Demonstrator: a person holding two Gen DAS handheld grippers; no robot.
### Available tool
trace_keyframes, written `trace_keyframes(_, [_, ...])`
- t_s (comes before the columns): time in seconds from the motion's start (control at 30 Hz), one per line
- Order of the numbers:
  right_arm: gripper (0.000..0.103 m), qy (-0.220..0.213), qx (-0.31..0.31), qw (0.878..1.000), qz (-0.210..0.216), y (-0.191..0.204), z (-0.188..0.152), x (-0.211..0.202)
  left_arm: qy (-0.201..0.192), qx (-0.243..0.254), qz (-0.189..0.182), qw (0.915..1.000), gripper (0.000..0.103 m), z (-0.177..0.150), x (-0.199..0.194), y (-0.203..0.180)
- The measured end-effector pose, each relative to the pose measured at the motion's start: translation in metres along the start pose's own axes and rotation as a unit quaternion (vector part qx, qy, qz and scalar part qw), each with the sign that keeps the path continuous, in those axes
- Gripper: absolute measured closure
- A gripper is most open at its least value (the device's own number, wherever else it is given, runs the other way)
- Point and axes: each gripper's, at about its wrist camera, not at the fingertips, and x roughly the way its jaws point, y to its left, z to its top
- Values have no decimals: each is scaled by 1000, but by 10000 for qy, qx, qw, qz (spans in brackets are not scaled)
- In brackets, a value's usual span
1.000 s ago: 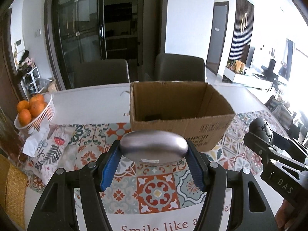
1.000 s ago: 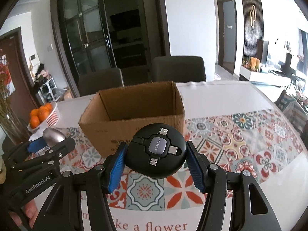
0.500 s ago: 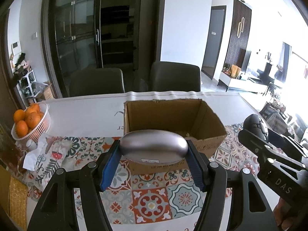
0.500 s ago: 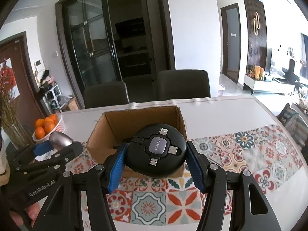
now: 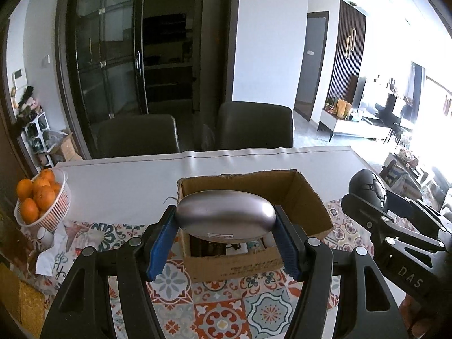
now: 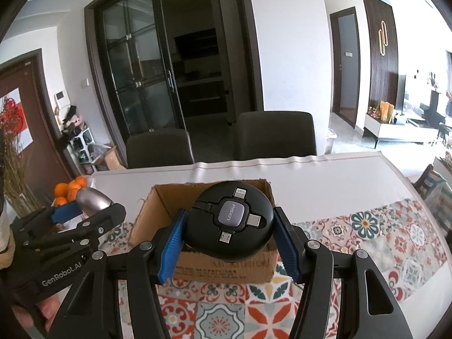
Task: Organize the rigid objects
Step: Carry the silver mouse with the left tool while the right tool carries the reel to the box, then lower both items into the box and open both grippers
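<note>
My left gripper (image 5: 225, 240) is shut on a smooth silver oval object (image 5: 225, 217) and holds it above the near side of an open cardboard box (image 5: 308, 197). My right gripper (image 6: 230, 243) is shut on a round black cable reel (image 6: 230, 227) with several plug ends, held above the same box (image 6: 149, 217). The left gripper shows at the left of the right wrist view (image 6: 76, 212), and the right gripper at the right of the left wrist view (image 5: 367, 195). Some items lie inside the box, mostly hidden.
A white basket of oranges (image 5: 39, 197) stands at the table's left, next to crumpled patterned cloth (image 5: 59, 251). A tiled-pattern mat (image 6: 381, 234) covers the near table. Two dark chairs (image 5: 254, 127) stand behind the table.
Both grippers have risen and moved forward, so the box now sits lower in view and directly under the held objects. Both grips are unchanged.
</note>
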Motion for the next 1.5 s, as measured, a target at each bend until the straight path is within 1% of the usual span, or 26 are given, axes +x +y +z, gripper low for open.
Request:
trace_keyframes(0.17, [43, 102, -11, 9999, 28, -3, 11, 15, 85, -17, -19, 10000, 38, 10, 14, 3])
trace_keyframes(0.43, [43, 426, -52, 9990, 115, -3, 26, 47, 301, -72, -32, 9995, 38, 24, 40, 8])
trace_keyframes(0.73, [43, 950, -45, 9953, 175, -6, 34, 90, 756, -109, -32, 9971, 38, 34, 78, 15])
trace_keyframes(0.93, [43, 1313, -119, 9910, 235, -6, 39, 116, 1115, -209, -93, 9935, 38, 36, 105, 20])
trace_keyframes(1.0, [43, 1509, -123, 9880, 296, -7, 40, 127, 1260, -228, -83, 9917, 38, 36, 115, 22])
trace_keyframes(1.13, [43, 1774, -147, 9836, 277, -10, 38, 145, 1495, -135, -28, 9887, 38, 33, 131, 22])
trace_keyframes(1.2, [43, 1836, -169, 9826, 244, -11, 37, 150, 1613, -105, -21, 9868, 38, 31, 137, 21])
trace_keyframes(1.4, [43, 1908, -204, 9811, 243, -12, 36, 155, 1864, -232, -124, 9821, 38, 25, 147, 21])
trace_keyframes(1.5, [43, 1942, -170, 9806, 207, -13, 35, 157, 1998, -234, -87, 9795, 38, 22, 151, 20])
